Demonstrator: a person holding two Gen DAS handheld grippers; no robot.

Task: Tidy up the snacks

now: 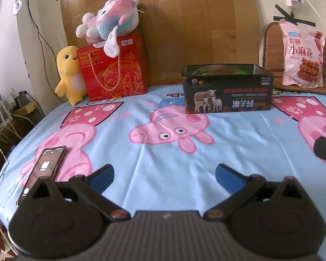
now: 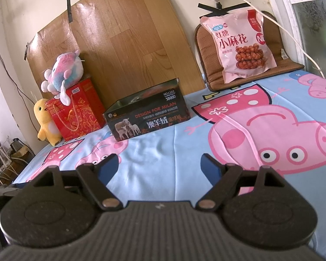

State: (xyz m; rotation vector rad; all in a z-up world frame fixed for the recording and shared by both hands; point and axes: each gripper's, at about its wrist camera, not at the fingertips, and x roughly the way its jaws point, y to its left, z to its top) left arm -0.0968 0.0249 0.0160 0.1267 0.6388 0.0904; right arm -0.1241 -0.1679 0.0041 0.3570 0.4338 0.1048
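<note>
Snack bag (image 2: 239, 43), pink, printed with twisted fried dough pieces, stands upright at the far right of the bed, leaning on a brown cushioned seat pad (image 2: 208, 37) against the wall. Same bag seen in left wrist view (image 1: 302, 54), far right, well apart from both grippers.

Open-topped dark box (image 1: 227, 89) with sheep artwork and "DESIGN FOR MILAN" lettering sits on the bed sheet (image 1: 141, 174), near the wood-pattern panel (image 1: 184, 21) behind it. Contents of the box cannot be told. Box lies between the snack bag and the red gift bag (image 1: 113, 65).

Red gift bag stands at the far left, rope handle hanging down its front. Pastel plush toy (image 1: 108, 19) rests on top of it. Yellow plush duck (image 1: 68, 74) stands just beside the gift bag, on its left, touching it.

Phone (image 1: 43, 169), screen lit, lies flat on the sheet at near left, partly hidden by the left gripper body.

Left gripper (image 1: 164, 176): jaws spread wide, nothing between them, above bare sheet.
Right gripper (image 2: 158, 166): jaws likewise spread wide, holding nothing, above the sheet in front of the box. A dark tip of it shows at the right edge of the left wrist view.

Sheet is light blue with pink cartoon pig print, lightly creased.
</note>
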